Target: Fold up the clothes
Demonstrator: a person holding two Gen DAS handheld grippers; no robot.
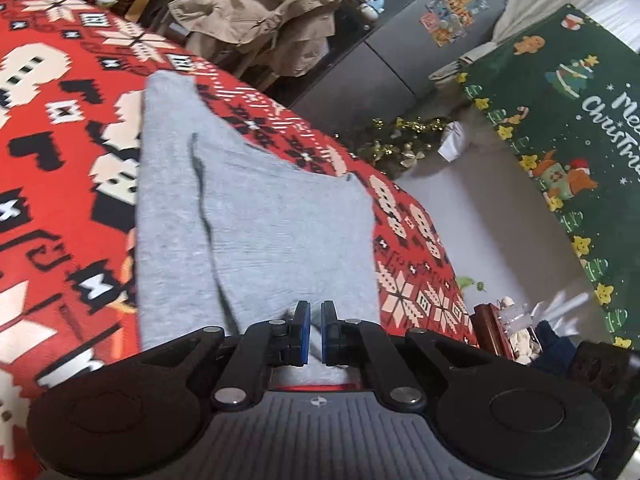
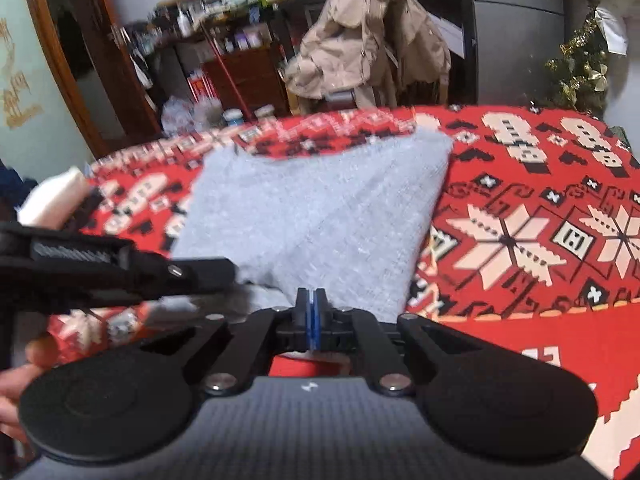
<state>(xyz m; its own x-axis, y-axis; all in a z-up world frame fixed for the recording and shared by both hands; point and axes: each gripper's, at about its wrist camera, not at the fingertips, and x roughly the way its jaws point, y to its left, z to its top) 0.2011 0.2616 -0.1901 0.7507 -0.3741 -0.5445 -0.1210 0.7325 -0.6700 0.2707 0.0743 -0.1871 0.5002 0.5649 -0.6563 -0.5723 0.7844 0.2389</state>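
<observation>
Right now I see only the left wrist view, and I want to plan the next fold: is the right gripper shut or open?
Observer: Shut. The right gripper sits at the near edge of the grey sweater. I cannot tell if cloth is pinched.
Operator: Where is my left gripper relative to it?
Observer: In the right wrist view, the left gripper comes in from the left, at the same near edge.
Operator: Anything else on that side?
Observer: A white object lies beyond the left gripper, apart from the sweater. It is too blurred to identify.
</observation>
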